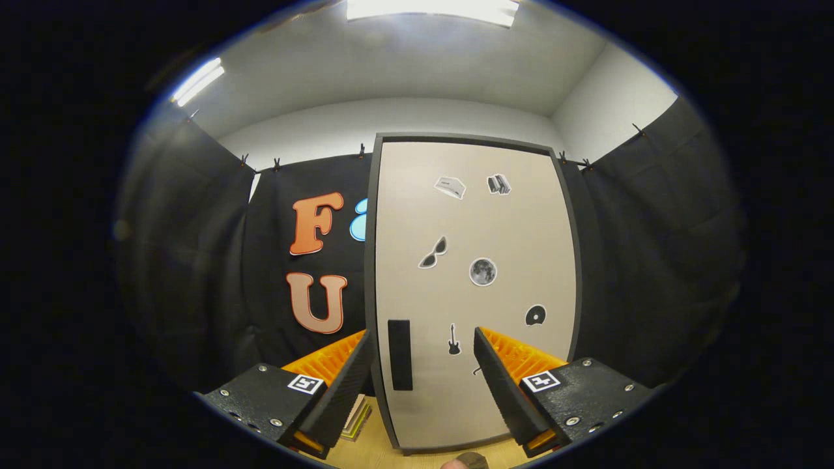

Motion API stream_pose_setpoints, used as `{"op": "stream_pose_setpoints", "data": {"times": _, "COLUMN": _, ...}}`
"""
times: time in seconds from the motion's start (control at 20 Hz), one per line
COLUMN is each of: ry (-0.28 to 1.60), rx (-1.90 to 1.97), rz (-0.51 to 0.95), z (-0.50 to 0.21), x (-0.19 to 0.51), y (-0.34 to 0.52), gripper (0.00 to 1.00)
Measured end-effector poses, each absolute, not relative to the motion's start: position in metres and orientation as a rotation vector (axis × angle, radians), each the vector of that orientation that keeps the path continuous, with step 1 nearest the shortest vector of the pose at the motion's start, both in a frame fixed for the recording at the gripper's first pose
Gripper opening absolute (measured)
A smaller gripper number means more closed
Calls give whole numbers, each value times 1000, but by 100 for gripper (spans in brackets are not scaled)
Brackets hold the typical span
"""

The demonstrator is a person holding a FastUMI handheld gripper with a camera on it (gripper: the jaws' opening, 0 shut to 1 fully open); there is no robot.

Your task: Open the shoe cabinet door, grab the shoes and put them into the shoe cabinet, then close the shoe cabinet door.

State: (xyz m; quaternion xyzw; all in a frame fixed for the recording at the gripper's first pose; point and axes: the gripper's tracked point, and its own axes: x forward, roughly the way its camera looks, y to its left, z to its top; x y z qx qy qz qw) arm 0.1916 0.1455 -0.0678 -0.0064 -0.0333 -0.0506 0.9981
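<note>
The shoe cabinet stands just ahead of me, its beige door shut inside a dark frame and dotted with small stickers. A black vertical handle sits near the door's left edge, low down. My gripper is open, fingers spread wide with nothing between them. The handle lies between the two fingers, a bit beyond their tips and nearer the left one. The left fingertip lines up with the door's left edge. A small rounded brown thing peeks in below the cabinet; I cannot tell what it is.
Black cloth walls close in on both sides and behind the cabinet. A light wooden floor runs under the cabinet. Some flat stacked items lie on the floor left of the cabinet base, behind my left finger.
</note>
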Motion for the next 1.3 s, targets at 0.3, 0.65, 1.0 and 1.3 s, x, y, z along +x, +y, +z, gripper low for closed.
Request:
{"op": "stream_pose_setpoints", "data": {"times": 0.3, "ry": -21, "rx": -14, "rz": -91, "z": -103, "x": 238, "y": 155, "gripper": 95}}
{"op": "stream_pose_setpoints", "data": {"times": 0.65, "ry": 28, "rx": -16, "rz": -69, "z": -141, "x": 278, "y": 165, "gripper": 87}}
{"op": "stream_pose_setpoints", "data": {"times": 1.0, "ry": 104, "rx": -7, "rz": -88, "z": -172, "x": 311, "y": 166, "gripper": 65}}
{"op": "stream_pose_setpoints", "data": {"times": 1.3, "ry": 170, "rx": 30, "rz": -56, "z": -177, "x": 313, "y": 173, "gripper": 35}}
